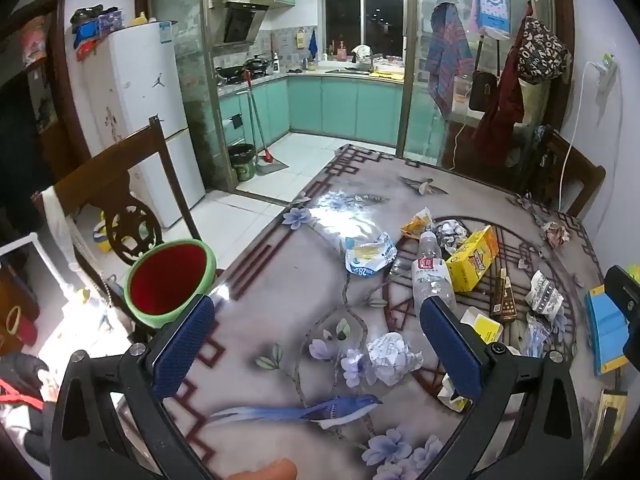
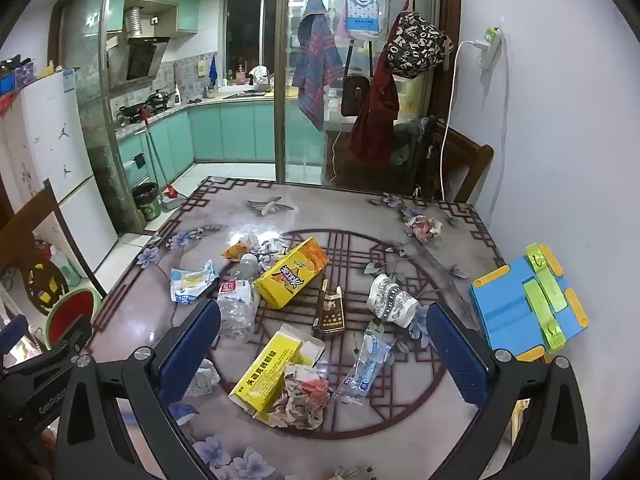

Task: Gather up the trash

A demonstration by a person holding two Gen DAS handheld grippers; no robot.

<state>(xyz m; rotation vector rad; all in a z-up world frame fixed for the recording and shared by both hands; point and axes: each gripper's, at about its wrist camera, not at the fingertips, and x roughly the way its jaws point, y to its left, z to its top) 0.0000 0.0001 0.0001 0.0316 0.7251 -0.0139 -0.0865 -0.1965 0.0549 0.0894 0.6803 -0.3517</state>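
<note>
Trash lies scattered on the patterned table (image 1: 280,288): a crumpled white paper ball (image 1: 390,356), a clear plastic bottle (image 1: 432,276), a yellow carton (image 1: 474,258), a blue-white wrapper (image 1: 370,254). My left gripper (image 1: 316,344) is open and empty, its jaws wide apart above the paper ball. My right gripper (image 2: 324,348) is open and empty above a flat yellow box (image 2: 270,372) and crumpled paper (image 2: 302,398). The bottle (image 2: 238,304), the carton (image 2: 290,278), a brown cigarette pack (image 2: 330,314) and a clear wrapper (image 2: 368,360) lie around it. A green bin with a red inside (image 1: 170,278) stands off the table's left edge.
A blue and green folding stand (image 2: 528,304) sits at the table's right edge by the wall. A crumpled paper (image 2: 424,229) lies at the far right corner. Wooden chairs (image 1: 116,200) stand at the left and far right. The kitchen lies beyond.
</note>
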